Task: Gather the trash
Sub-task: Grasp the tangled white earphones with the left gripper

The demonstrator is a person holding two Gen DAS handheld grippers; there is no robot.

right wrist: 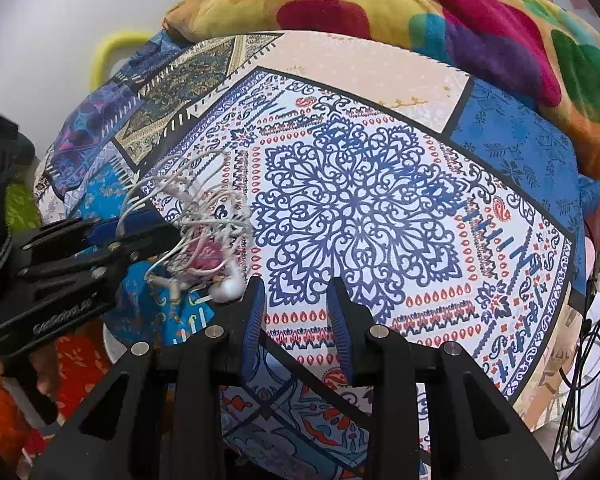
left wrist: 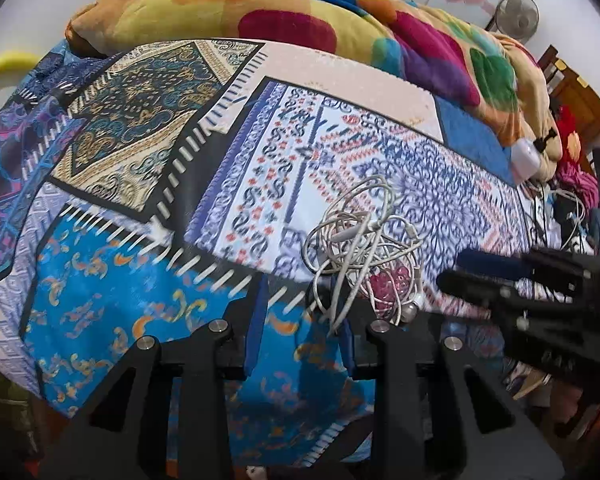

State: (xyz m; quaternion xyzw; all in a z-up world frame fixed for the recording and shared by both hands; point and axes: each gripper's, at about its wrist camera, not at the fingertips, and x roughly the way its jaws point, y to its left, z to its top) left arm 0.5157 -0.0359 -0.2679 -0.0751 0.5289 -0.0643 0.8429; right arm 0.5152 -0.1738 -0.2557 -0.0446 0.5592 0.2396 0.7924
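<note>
The tangled white earphone cable (left wrist: pixel 360 240) with a pink crumpled wrapper (left wrist: pixel 388 284) inside lies on the patterned patchwork bedsheet (left wrist: pixel 260 140), at 1 o'clock of the left gripper (left wrist: pixel 304 304), jaws apart and nothing clamped. The right gripper (right wrist: pixel 296 300) is likewise apart, empty. Light, floppy, snag-prone; pinching the dense knot seems best.

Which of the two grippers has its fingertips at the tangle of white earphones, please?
The left gripper: a loop of the white earphones crosses its fingers, whereas the right gripper has open fingers that frame only bare bedspread beside the tangle.
</note>
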